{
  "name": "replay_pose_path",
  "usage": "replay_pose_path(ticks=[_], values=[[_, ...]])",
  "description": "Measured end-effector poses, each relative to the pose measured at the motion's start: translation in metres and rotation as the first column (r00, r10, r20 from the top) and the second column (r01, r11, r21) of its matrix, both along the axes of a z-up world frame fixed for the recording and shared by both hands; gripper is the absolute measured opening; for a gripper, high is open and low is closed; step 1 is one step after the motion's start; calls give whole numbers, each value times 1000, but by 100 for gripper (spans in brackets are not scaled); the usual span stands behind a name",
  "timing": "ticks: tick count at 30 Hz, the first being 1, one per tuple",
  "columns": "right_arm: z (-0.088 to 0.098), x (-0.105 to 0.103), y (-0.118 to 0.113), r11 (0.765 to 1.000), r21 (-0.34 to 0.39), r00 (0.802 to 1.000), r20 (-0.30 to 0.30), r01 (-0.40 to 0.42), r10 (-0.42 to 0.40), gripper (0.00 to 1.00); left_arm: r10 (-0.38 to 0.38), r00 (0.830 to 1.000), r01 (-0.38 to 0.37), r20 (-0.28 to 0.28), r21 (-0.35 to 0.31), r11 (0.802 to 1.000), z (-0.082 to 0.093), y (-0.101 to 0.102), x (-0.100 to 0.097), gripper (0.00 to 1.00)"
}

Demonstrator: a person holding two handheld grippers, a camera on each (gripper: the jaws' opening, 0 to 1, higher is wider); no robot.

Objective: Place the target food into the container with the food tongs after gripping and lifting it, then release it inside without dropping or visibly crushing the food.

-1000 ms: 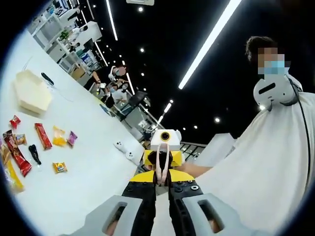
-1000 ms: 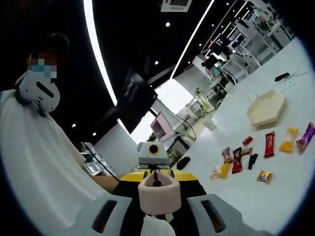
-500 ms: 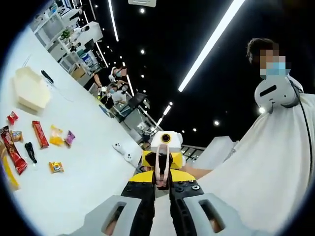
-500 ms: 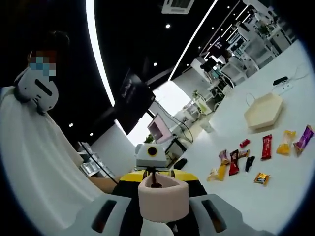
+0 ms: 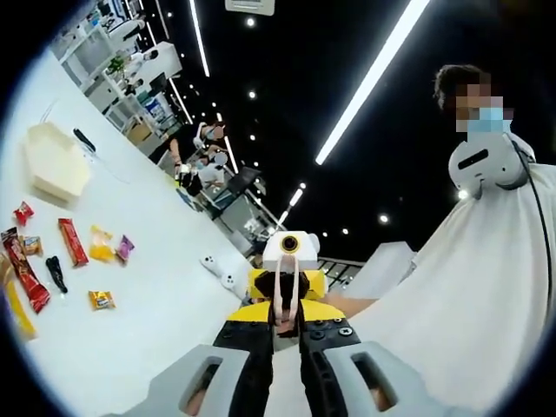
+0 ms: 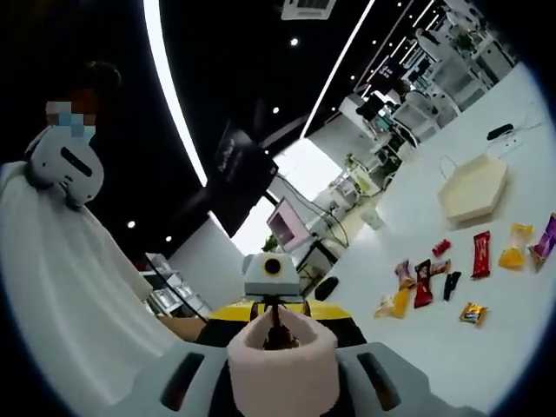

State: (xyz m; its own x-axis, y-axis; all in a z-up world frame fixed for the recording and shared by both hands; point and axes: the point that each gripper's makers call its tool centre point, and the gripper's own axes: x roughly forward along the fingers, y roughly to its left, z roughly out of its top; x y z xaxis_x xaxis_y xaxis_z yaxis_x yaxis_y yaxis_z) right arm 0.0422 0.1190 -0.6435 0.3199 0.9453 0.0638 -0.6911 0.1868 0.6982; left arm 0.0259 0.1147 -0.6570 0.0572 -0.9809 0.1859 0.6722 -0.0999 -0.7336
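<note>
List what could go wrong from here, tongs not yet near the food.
1. The food tongs sit between the right gripper fingers and block the lower middle of its view, so aiming may be poor.
2. The snack packets lie close together on the table; the tongs could catch two or the wrong one.
3. The container lies beyond them, so a weak grip may drop the food on the way.

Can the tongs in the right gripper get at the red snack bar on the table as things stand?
Probably yes: the red snack bar lies unobstructed on the white table, but the tongs are held off it, so they must travel over.
</note>
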Motion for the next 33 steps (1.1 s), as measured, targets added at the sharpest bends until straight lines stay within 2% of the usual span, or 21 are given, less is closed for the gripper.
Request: replay_pose_path(ticks=[19,33], values=[[-2,-1,1,999,16,999,-22,28,-28,21,-11,1000,11,-23,-4,1000,-1,-3,-2,7],[-2,-4,9,1000,6,999,-25,23,-23,22,-20,999,18,-46,-36,999,1,-3,-3,8]])
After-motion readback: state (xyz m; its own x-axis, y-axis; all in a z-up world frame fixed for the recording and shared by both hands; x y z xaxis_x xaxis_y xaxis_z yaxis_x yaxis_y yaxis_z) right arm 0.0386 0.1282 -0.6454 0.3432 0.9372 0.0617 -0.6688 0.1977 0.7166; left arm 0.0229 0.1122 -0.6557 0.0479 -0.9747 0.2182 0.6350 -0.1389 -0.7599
